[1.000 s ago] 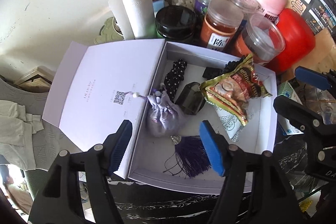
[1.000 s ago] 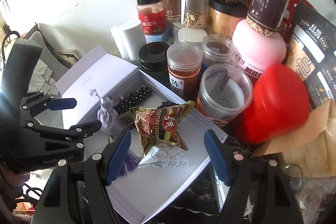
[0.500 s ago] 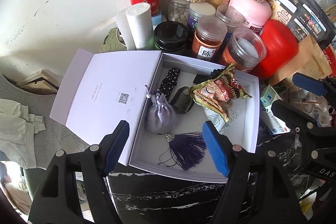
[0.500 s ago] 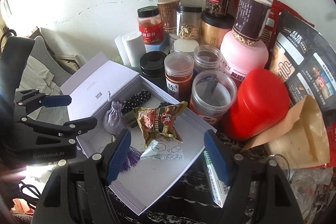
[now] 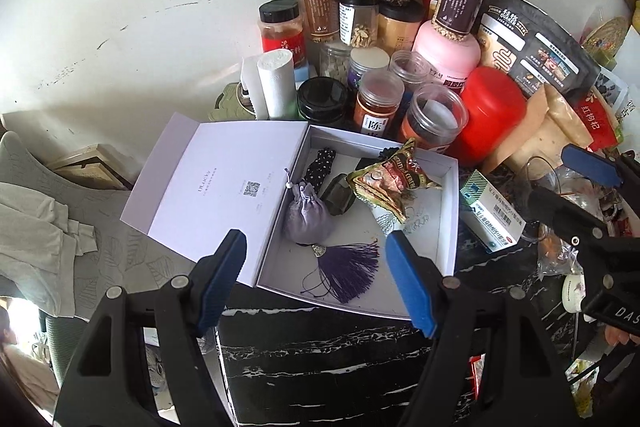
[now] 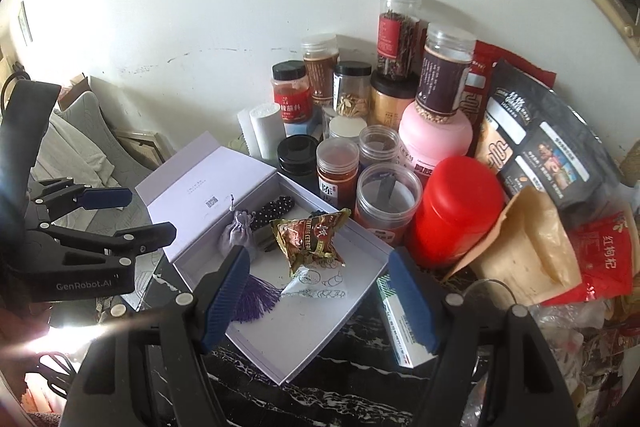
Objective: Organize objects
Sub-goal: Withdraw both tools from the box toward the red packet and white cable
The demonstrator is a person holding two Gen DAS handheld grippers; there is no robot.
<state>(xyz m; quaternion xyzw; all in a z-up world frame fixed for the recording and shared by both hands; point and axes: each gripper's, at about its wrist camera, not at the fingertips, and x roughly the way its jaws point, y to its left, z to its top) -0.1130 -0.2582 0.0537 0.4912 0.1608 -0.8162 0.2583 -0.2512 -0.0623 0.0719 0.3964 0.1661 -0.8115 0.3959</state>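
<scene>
An open white box point(image 5: 448, 227) lies on the black marble table, its lid point(image 5: 224, 183) folded out to the left. Inside lie a lilac pouch point(image 5: 308, 217) with a purple tassel point(image 5: 352, 271), a black dotted hair tie point(image 5: 320, 167), a dark stone point(image 5: 340, 193) and a crinkled snack packet point(image 5: 390, 183). My left gripper point(image 5: 316, 279) is open and empty, above the box's near edge. My right gripper point(image 6: 318, 295) is open and empty, above the box point(image 6: 316, 327) and the snack packet point(image 6: 310, 239).
Several jars and bottles crowd behind the box, among them a red tub point(image 5: 492, 111), a pink jar point(image 5: 446, 51) and a white roll point(image 5: 276, 83). A medicine carton point(image 5: 490, 215) lies right of the box. Bags point(image 6: 536, 155) stand at the right. A grey chair point(image 5: 48, 227) is left.
Both grippers have pulled back and up from the box, so the box looks smaller and more of the jars and wall shows. Both stay open. Nothing in the box moved.
</scene>
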